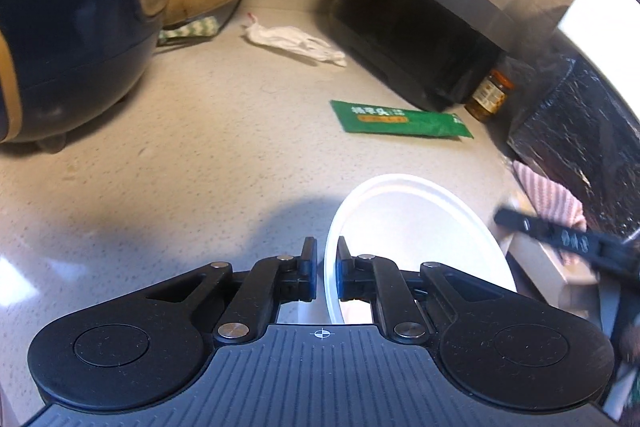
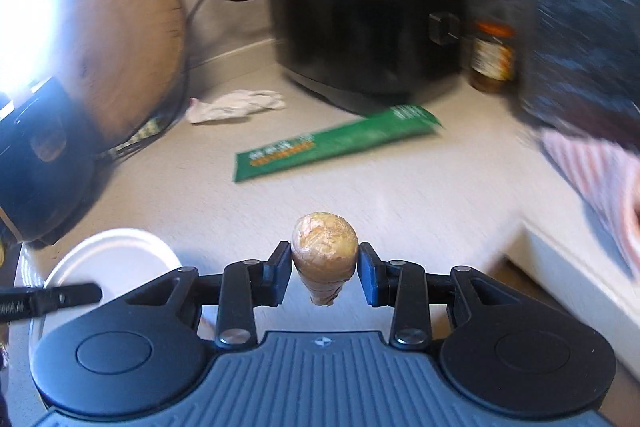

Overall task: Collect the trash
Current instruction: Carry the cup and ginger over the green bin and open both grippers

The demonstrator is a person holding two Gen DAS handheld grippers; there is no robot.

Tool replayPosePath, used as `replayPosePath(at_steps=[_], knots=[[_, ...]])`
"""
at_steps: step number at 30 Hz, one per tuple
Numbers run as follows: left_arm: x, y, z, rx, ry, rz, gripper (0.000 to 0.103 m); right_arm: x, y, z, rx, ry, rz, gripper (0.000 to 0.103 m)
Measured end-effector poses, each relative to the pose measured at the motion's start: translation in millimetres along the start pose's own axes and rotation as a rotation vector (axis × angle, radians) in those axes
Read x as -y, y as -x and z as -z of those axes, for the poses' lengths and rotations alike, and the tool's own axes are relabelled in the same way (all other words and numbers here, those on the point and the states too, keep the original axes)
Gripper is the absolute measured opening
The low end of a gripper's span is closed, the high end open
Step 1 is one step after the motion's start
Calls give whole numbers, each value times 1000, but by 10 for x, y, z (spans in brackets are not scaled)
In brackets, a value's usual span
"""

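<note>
**Two grips, two views: bowl rim on the left, brown lump on the right**

From my left wrist camera I see the left gripper (image 1: 327, 269) pinched nearly shut on the near rim of a white bowl (image 1: 420, 227), one pad inside the wall and one outside. The bowl sits tilted at the near right of the speckled counter (image 1: 200, 131). This view is sharp: the green wrapper (image 1: 400, 119) lies flat in mid-counter, the crumpled white tissue (image 1: 294, 43) lies farther back near the wall, and a dark rice cooker (image 1: 80, 27) fills the left. One black finger of the other gripper pokes in at the right edge, blurred.

My right wrist camera shows what the left cannot: the right gripper (image 2: 324, 267) holds a small tan-brown wrapped lump (image 2: 324, 251), rounded on top and tapering below, clamped between half-closed jaws above the counter. I cannot tell what the lump is. This picture is smeared, yet the green wrapper (image 2: 336, 147) and tissue (image 2: 236, 105) show ahead, apart from each other. The bowl (image 2: 116, 259) appears low at the left, with a black finger of the left gripper (image 2: 52, 299) lying across it.

Both views catch the black appliance (image 2: 368, 27) at the back with a jar (image 2: 492, 55) just beside it.
</note>
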State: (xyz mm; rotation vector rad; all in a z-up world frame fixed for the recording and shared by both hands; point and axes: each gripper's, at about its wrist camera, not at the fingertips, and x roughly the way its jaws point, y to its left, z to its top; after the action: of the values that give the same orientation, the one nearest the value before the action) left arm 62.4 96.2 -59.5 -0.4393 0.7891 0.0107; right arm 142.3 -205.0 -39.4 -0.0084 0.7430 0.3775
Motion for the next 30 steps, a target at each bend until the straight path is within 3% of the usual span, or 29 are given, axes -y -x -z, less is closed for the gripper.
replayPosePath(at_steps=[8,12,18,21,24,27,30], knots=[[231,-70,-90,-12,-88,103,12,315,413,381,20,-164,87,35],[596,-214,-69,-58,-170,197,12,537,674,518,68,-215,211,35],[1475,-581,195,-187,-386,364,12,1093,1117,944,81,-335,435,35],[1966,-896,517,-287,-492,402,12,1411,1283,1364,57,-433,547,35],[2367,-1345,996,-439,-558,402,12,1706,1291,1848,-26,-516,657,35],[2587,-1912,1593,-572,-583,336,12,1958,1230,2329,-114,-624,700,35],[2684,-2475,2183,-643,-638,236,12,2155,1135,2747,-199,-725,702,35]])
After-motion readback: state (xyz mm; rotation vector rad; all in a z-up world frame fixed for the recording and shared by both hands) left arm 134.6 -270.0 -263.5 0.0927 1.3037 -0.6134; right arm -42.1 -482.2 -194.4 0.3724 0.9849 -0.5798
